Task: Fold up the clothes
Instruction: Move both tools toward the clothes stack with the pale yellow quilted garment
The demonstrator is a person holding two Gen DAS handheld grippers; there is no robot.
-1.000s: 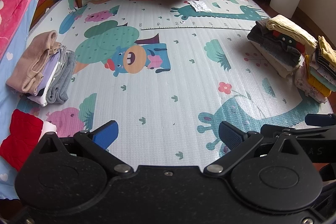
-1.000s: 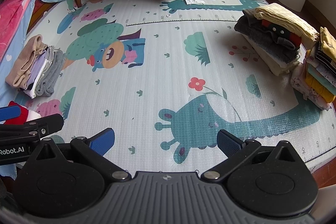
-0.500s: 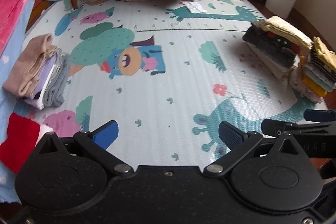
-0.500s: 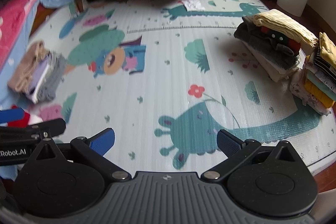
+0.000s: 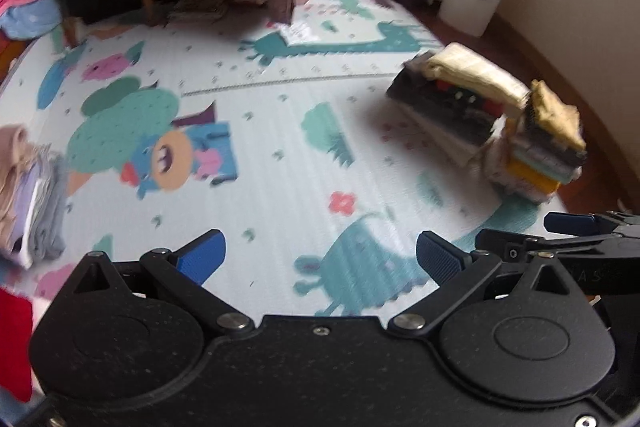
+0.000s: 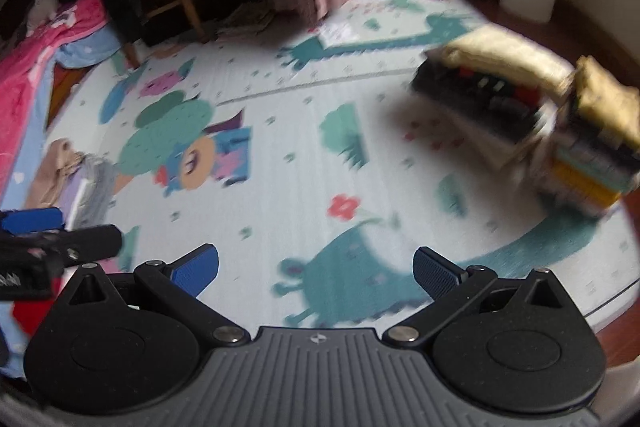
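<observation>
both the left gripper (image 5: 320, 257) and right gripper (image 6: 316, 267) hover with ribbed blue pads spread apart, empty, over the ridged cartoon-printed foam mat (image 5: 280, 163), soft folded stacks (image 5: 492, 119) at its right edge.

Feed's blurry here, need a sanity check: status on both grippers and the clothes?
Left gripper open, empty. Right gripper open, empty. Folded clothes stacks at mat's right edge, another pile left. Play mat centre bare, nothing obstructing.
</observation>
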